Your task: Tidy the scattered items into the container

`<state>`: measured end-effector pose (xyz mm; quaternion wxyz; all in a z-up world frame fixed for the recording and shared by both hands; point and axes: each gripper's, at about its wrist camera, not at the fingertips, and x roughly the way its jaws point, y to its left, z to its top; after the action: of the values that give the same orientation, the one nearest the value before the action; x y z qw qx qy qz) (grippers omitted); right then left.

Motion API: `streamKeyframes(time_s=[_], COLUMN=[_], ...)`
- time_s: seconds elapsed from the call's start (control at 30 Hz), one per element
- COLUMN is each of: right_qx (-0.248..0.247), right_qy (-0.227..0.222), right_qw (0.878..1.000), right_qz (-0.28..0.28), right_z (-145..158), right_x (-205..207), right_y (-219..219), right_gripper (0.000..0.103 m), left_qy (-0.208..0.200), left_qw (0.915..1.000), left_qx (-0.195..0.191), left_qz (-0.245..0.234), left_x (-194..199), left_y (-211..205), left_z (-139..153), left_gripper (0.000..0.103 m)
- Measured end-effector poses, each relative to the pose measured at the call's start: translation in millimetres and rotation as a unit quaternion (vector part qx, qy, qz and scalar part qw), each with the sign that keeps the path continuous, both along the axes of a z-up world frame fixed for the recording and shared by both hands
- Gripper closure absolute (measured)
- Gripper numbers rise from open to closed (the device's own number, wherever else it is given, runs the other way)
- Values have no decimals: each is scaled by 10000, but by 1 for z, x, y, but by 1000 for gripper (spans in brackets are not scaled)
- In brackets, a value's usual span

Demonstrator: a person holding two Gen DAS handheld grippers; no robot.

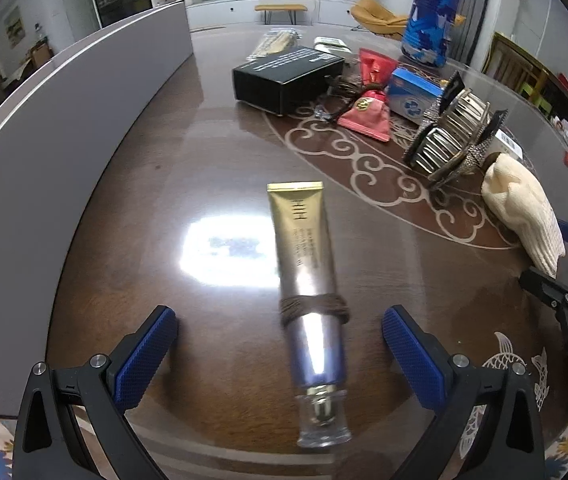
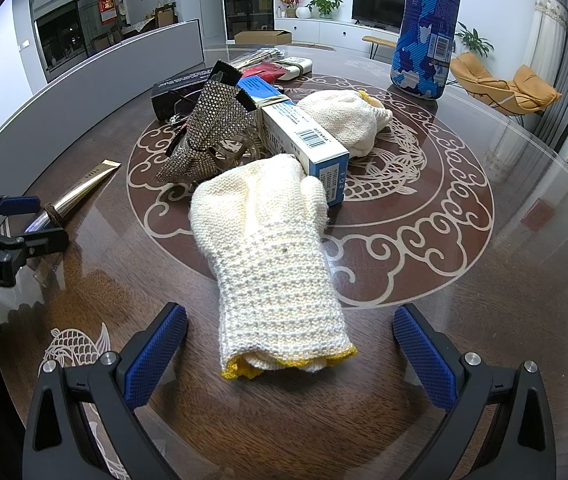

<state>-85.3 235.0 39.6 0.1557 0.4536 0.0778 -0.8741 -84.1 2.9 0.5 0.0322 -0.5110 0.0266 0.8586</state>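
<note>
- Glossy varnish on the counter (image 1: 132, 240) gives little grip: your left tongs (image 1: 280, 354) are spread wide and hold nothing, with the gold-and-silver cosmetic tube (image 1: 304, 264) lying between the pads, cap toward you. If you close off-centre, the round tube may roll or skate out sideways.
- The brown hair tie (image 1: 314, 308) wound around the tube could snag on a pad or slide along when you squeeze there.
- Your right tongs (image 2: 290, 354) are also wide open and empty, straddling the yellow-edged cuff of the cream knitted glove (image 2: 268, 248). Its fingertips touch the blue-and-white carton (image 2: 304, 136); I think lifting it could nudge the carton or the rhinestone hair clip (image 2: 208, 128).
- I cannot make out a container. The grey panel (image 1: 44, 152) at the counter's left edge may be its wall, but that is unclear.
- The pile behind the black box (image 1: 284, 76) is too overlapped to sort out.
</note>
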Motion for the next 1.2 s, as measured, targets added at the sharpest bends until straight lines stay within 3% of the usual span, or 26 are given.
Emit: streamKeyframes(time_s=[0.1, 0.17, 0.23, 0.57, 0.8, 0.9, 0.97, 1.03, 1.07, 1.2], right_qx=[0, 1, 1, -92, 57, 72, 71, 245, 342, 285], right_qy=[0, 0, -1, -37, -615, -756, -883, -910, -890, -977], right_qw=[10000, 10000, 10000, 9999, 9969, 9951, 9938, 9930, 9929, 9931], right_qz=[-2, -1, -1, 45, 492, 625, 670, 712, 717, 576], right_z=[0, 0, 0, 1, 7, 13, 14, 14, 14, 20], right_x=[0, 0, 0, 0, -18, -29, -36, -40, -40, -36], right_y=[0, 0, 0, 2, -11, -20, -26, -30, -32, -24], right_gripper=[0, 0, 0, 0, 1, 14, 35, 43, 58, 68], left_qy=[84, 119, 102, 139, 190, 214, 222, 225, 230, 241], left_qw=[10000, 9998, 9997, 9998, 9997, 9997, 9997, 9996, 9996, 9996], left_qx=[27, 15, -18, 83, 126, 118, 123, 140, 149, 154], left_qz=[-47, -142, -202, -79, -32, -44, -43, -29, -23, -23], left_x=[1, 3, 3, 28, 35, 35, 35, 35, 35, 36], left_y=[6, 11, 16, 17, 17, 17, 17, 17, 17, 17], left_z=[5, 10, 12, 12, 11, 11, 11, 11, 11, 11], left_gripper=[24, 54, 72, 73, 73, 73, 73, 73, 73, 73])
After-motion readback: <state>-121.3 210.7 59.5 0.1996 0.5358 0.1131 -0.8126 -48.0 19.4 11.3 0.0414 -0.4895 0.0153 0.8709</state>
